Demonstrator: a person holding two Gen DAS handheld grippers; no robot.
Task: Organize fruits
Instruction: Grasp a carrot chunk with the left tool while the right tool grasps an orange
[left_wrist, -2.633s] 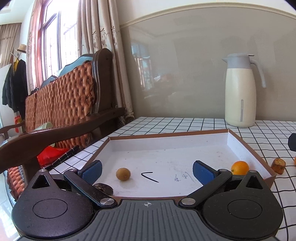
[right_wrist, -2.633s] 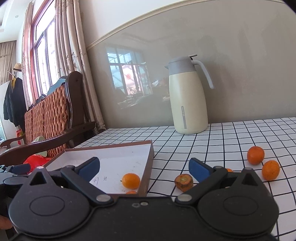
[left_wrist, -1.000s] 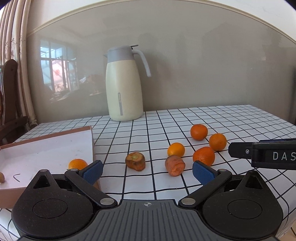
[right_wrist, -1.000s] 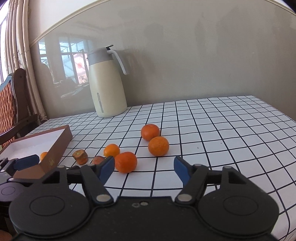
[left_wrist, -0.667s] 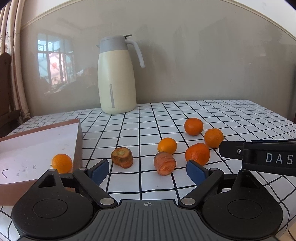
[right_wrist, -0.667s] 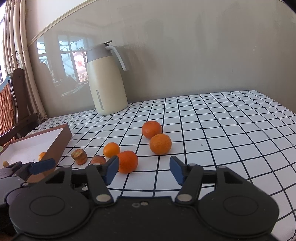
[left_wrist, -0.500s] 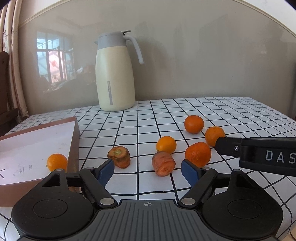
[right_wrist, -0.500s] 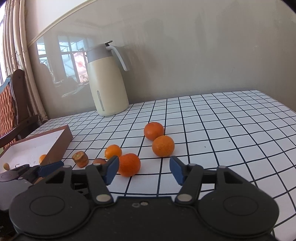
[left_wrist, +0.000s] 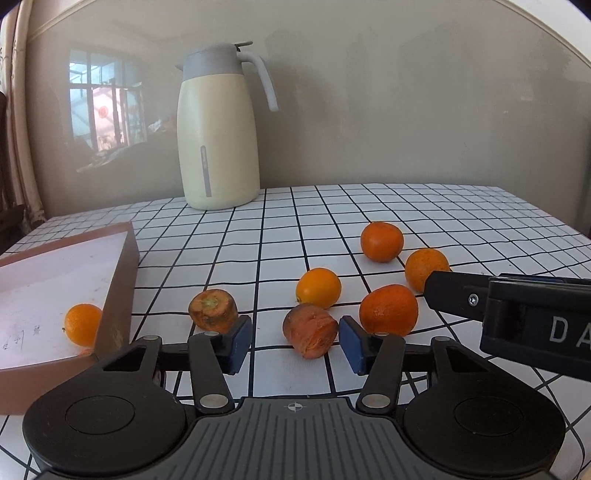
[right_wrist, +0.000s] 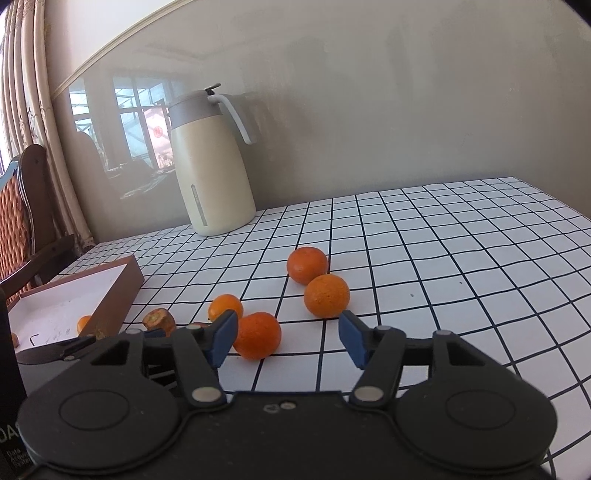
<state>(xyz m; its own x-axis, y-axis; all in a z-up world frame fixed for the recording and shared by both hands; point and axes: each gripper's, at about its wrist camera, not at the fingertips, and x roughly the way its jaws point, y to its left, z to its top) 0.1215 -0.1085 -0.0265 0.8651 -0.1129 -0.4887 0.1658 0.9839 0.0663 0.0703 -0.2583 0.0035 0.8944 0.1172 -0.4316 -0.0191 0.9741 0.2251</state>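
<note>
Several oranges lie on the checked tablecloth, among them a near one (left_wrist: 388, 309) (right_wrist: 257, 335) and a small one (left_wrist: 318, 288). Two carrot stubs lie there too: one (left_wrist: 310, 334) sits between the pads of my open left gripper (left_wrist: 294, 346), not gripped, and the other (left_wrist: 213, 310) lies to its left. A small orange (left_wrist: 82, 324) lies in the brown box (left_wrist: 122, 280) with a white floor. My right gripper (right_wrist: 283, 339) is open and empty, with the near orange just inside its left pad. It shows at the right of the left wrist view (left_wrist: 517, 314).
A cream thermos jug (left_wrist: 218, 133) (right_wrist: 212, 166) stands at the back by the wall. A wooden chair with orange padding (right_wrist: 22, 221) stands left of the table. The table's right part (right_wrist: 480, 258) holds only cloth.
Both grippers swung right from the box to the loose fruit and moved closer. My left jaws narrowed around the carrot stub. My right jaws narrowed slightly, then stopped.
</note>
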